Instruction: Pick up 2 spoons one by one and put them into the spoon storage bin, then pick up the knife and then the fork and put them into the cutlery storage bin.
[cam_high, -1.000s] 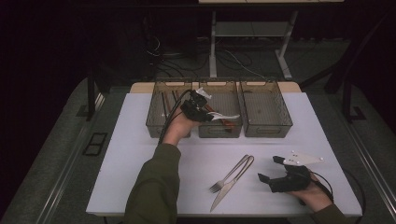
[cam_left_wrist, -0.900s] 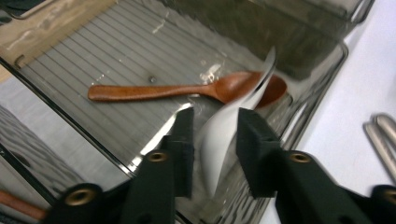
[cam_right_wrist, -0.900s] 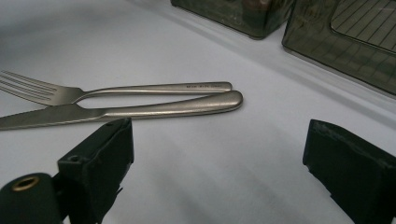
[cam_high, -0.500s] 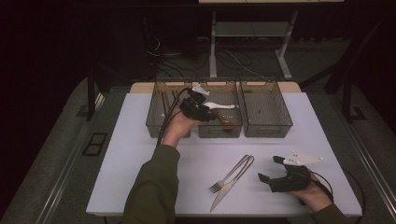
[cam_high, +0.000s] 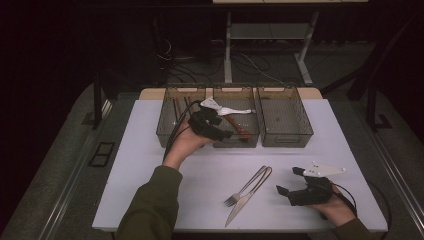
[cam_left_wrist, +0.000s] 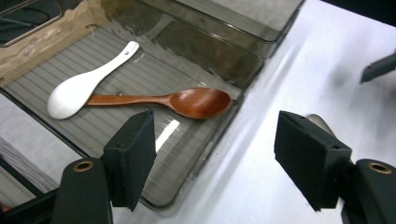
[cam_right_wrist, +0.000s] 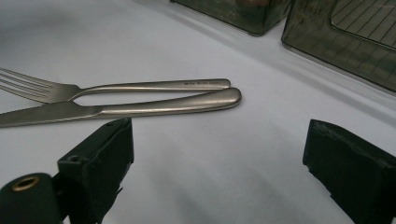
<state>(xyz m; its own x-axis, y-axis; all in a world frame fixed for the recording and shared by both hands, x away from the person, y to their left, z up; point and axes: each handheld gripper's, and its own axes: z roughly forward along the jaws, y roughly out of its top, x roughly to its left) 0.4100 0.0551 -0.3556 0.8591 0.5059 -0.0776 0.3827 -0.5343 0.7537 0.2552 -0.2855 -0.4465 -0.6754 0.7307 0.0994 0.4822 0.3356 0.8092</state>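
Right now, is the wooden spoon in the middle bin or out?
In. The wooden spoon lies flat on the middle bin floor, beside the white spoon.

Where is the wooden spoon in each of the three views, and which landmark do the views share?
High view: wooden spoon lies in the middle bin, beside the left gripper.
Left gripper view: it lies centre, beside the white spoon.
Right gripper view: not in it.
Shared landmark: the fork.

fork (cam_high: 247, 187): on the white table (cam_high: 150, 175), beside the knife
knife (cam_high: 243, 205): handle touching the fork's handle
right bin (cam_high: 285, 117): amber, see-through
left bin (cam_high: 172, 117): amber
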